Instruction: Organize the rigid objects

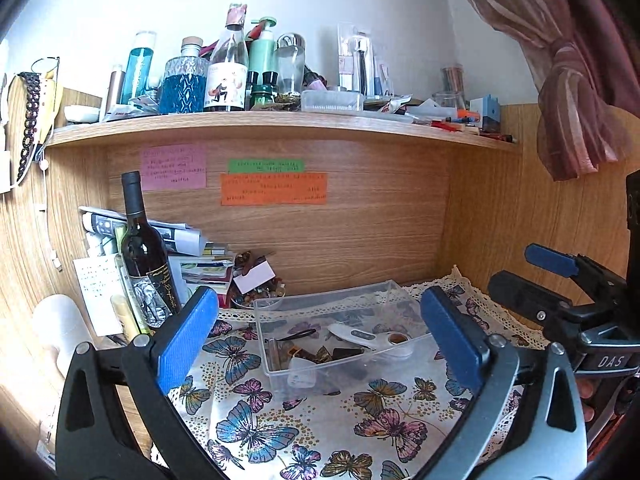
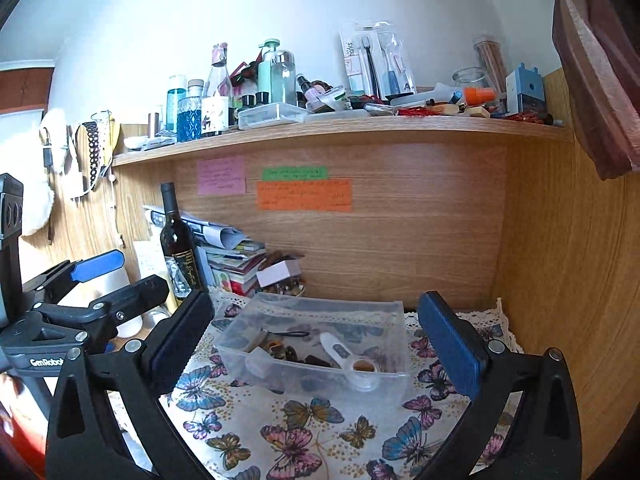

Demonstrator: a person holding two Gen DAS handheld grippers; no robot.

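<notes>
A clear plastic bin (image 1: 280, 312) (image 2: 256, 312) sits on the butterfly cloth (image 1: 280, 432) (image 2: 304, 432). It holds a white thermometer-like device (image 1: 356, 334) (image 2: 338, 350), a white ring piece (image 1: 394, 345) (image 2: 362, 376), a dark tweezer-like tool (image 1: 298, 335) and several small dark items (image 2: 296, 356). My left gripper (image 1: 320, 336) is open and empty, held in front of the bin. My right gripper (image 2: 316, 340) is open and empty, also in front of the bin. Each gripper shows at the edge of the other's view, the right (image 1: 560, 276) and the left (image 2: 100, 276).
A dark wine bottle (image 1: 146, 256) (image 2: 178, 248) stands at the left beside a stack of papers and booklets (image 1: 200, 256) (image 2: 236, 256). A wooden shelf (image 1: 280, 124) (image 2: 340, 128) above carries several bottles and clutter. Wooden walls close the back and right. A curtain (image 1: 572, 92) hangs at right.
</notes>
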